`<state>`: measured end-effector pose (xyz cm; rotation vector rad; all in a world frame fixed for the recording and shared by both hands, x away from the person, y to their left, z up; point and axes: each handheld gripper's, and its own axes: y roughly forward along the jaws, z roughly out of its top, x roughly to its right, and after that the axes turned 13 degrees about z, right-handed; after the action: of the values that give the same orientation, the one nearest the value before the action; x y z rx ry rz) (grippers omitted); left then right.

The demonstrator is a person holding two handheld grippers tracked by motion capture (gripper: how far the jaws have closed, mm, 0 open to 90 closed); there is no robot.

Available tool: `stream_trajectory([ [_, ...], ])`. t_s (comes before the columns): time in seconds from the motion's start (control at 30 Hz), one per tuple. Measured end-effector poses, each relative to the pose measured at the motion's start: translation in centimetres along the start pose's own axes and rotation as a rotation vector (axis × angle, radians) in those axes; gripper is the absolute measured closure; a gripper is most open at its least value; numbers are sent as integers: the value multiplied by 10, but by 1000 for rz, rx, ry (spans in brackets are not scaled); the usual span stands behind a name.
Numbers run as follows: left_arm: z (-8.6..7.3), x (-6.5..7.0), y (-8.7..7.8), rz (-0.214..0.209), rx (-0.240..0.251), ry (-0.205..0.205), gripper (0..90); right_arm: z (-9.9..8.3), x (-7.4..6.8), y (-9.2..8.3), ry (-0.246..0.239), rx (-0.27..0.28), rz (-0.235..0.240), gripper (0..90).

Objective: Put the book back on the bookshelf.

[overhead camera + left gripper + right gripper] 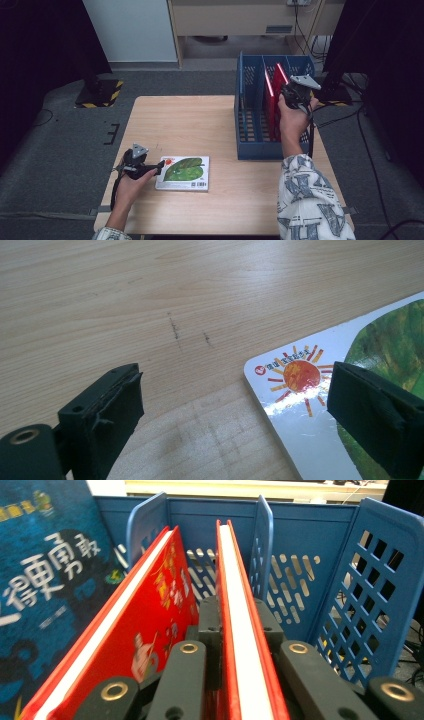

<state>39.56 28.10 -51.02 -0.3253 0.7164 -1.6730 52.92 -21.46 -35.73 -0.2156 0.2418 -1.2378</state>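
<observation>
One red book (245,645) is clamped upright between the jaws of the right gripper (295,95), inside the blue rack (250,145). A second red book (135,625) is leaned just beside it, and one blue book (45,590) is stood past that. The right hand (292,120) is raised over the rack. The left gripper (137,165) is held low with jaws wide apart, at the corner of one green leaf book (184,172) laid flat on the table (190,120).
</observation>
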Motion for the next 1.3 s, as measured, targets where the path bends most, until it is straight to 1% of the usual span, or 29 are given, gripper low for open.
stream_trajectory([
  [0.23, 0, 1, 0, -1, 1, 3, 68, -5, 0, 9, -2, 11, -11, 795],
  [0.33, 0, 2, 0, -4, -3, 12, 68, -6, -1, 12, -7, 11, -13, 795],
  [0.5, 0, 3, 1, -3, -3, 14, 68, -10, -1, 13, -7, 9, -15, 793],
  [0.6, 0, 3, 1, -3, -5, 16, 68, -11, 0, 12, -13, 5, -2, 788],
  [0.73, -1, 4, 0, -2, -6, 20, 68, -11, -2, 11, -18, -3, 27, 763],
  [0.87, 0, 4, 0, 0, -7, 25, 68, -11, -5, 6, -40, -14, 39, 686],
  [0.97, 0, 5, 0, 3, -7, 33, 68, -11, -6, 1, -46, -20, 59, 632],
  [1.03, 0, 5, 0, 5, -9, 34, 68, -12, -6, -5, -51, -32, 70, 631],
  [1.3, -1, 6, -1, 2, -9, 34, 67, -24, -12, -23, -56, -44, 106, 620],
])
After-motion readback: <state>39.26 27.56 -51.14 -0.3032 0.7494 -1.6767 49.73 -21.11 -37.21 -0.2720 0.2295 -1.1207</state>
